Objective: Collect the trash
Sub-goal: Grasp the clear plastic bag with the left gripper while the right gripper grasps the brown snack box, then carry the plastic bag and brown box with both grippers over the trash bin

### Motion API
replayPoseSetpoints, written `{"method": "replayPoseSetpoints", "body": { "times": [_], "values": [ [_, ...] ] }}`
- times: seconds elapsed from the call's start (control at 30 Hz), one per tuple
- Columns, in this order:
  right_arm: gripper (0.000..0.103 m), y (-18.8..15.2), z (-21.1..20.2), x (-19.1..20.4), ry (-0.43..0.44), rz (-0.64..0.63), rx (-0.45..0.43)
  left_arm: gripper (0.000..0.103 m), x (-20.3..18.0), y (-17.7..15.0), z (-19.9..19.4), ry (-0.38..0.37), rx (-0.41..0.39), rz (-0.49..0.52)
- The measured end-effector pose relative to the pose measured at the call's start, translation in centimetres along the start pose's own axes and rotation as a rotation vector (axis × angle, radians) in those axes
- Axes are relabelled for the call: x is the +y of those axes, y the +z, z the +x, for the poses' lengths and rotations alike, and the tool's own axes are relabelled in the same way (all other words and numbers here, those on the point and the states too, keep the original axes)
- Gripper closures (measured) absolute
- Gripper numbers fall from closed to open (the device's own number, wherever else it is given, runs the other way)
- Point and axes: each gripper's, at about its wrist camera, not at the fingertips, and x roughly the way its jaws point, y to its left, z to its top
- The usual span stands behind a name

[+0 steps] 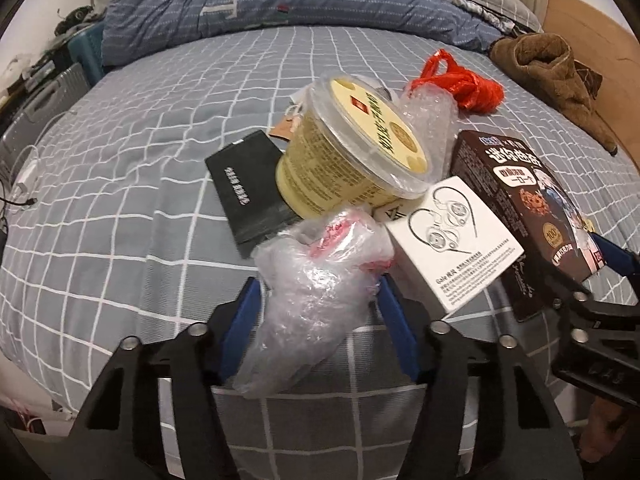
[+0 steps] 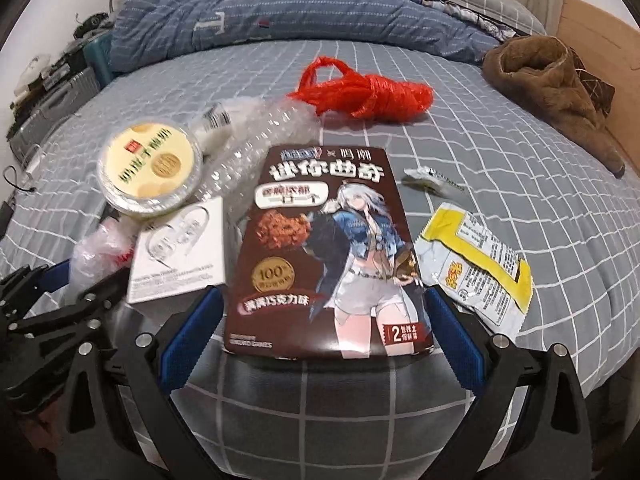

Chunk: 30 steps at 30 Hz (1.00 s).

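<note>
Trash lies piled on a grey checked bed (image 1: 120,208). My left gripper (image 1: 316,296) is shut on a crumpled clear plastic bag (image 1: 316,292) with pink print; it also shows at the left of the right wrist view (image 2: 100,256). My right gripper (image 2: 324,320) has its blue pads on both sides of a brown cookie box (image 2: 324,248) with a cartoon girl and grips it; the box shows at the right of the left wrist view (image 1: 532,200). Beside them lie a yellow lidded tub (image 1: 352,152), a white earphone box (image 1: 452,240), a black packet (image 1: 248,192) and bubble wrap (image 2: 260,148).
A red plastic bag (image 2: 368,92) lies farther back. A yellow and white snack wrapper (image 2: 476,268) and a small torn wrapper (image 2: 432,178) lie right of the cookie box. A brown fleece garment (image 2: 552,92) lies at the far right, a blue quilt (image 2: 260,12) at the head.
</note>
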Motion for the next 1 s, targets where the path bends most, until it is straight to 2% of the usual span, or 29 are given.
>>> {"method": "replayPoseSetpoints", "body": {
  "times": [0.13, 0.4, 0.67, 1.0],
  "values": [
    [0.014, -0.2, 0.8, -0.5, 0.023, 0.041, 0.028, 0.05, 0.0, -0.1, 0.1, -0.003, -0.004, -0.007],
    [0.016, -0.4, 0.0, -0.4, 0.016, 0.032, -0.015, 0.052, 0.1, -0.2, -0.7, -0.011, -0.018, -0.016],
    [0.016, -0.2, -2.7, -0.5, 0.011, 0.015, -0.063, 0.052, 0.7, -0.1, -2.9, -0.022, -0.048, -0.039],
    [0.016, -2.6, -7.7, -1.5, -0.002, 0.02, -0.1, 0.052, 0.8, -2.4, -6.9, -0.05, -0.065, -0.047]
  ]
}}
